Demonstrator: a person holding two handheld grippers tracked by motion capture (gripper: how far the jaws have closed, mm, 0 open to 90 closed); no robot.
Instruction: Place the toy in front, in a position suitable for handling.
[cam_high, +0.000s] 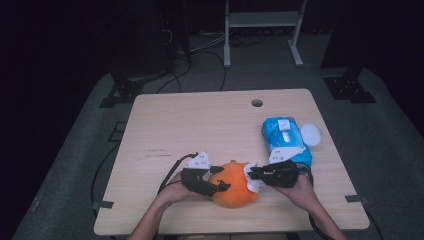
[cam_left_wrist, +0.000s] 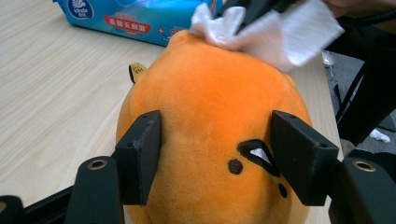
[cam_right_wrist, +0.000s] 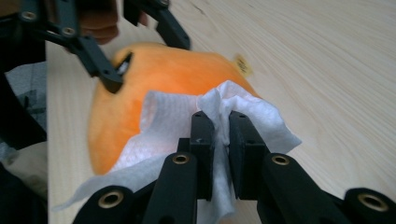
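Wooden table (cam_high: 200, 125), tissue-wiped orange plush (cam_high: 234, 186)

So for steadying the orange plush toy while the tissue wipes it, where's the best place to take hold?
Grip the orange plush toy across its rounded body near the face end, one pad on each flank, coming from the side opposite the white tissue. The body is soft and bulging, so the left tool straddling it there can pinch in, leaving the top free for the right tool.
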